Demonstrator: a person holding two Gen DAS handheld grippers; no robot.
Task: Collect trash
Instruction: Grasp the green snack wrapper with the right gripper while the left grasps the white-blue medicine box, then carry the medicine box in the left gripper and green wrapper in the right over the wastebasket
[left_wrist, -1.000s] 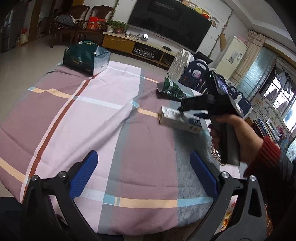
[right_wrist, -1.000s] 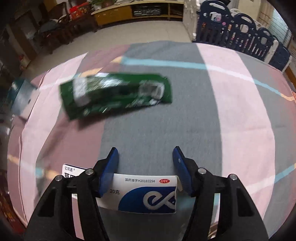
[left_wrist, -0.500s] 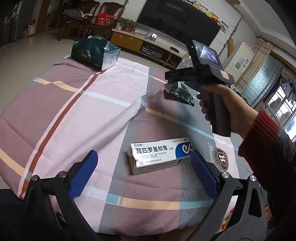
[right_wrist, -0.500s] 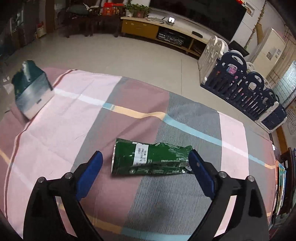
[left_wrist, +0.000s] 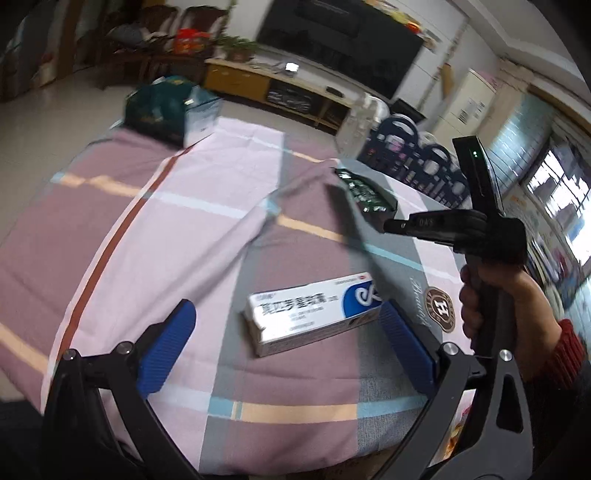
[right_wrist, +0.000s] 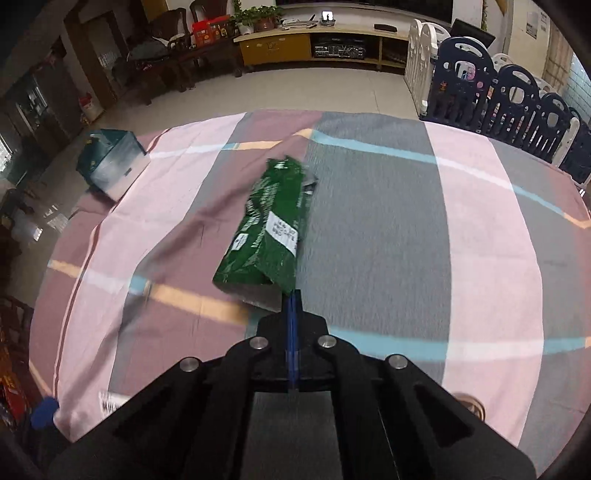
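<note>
right gripper (right_wrist: 291, 295): clenched on near edge of green wrapper (right_wrist: 269, 229), mid-table | left gripper (left_wrist: 288, 347): jaws spread, empty | medicine box (left_wrist: 314, 312): on striped cloth (left_wrist: 147, 236), near, between left jaws, untouched

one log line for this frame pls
right gripper: shut on green wrapper | left gripper: open, over ointment box | green bag: far corner of tablecloth

Green wrapper (right_wrist: 269, 229), white-and-blue box (left_wrist: 314, 314), pink-grey striped cloth (left_wrist: 184, 229), seemingly teal bag (left_wrist: 166, 107)
</note>
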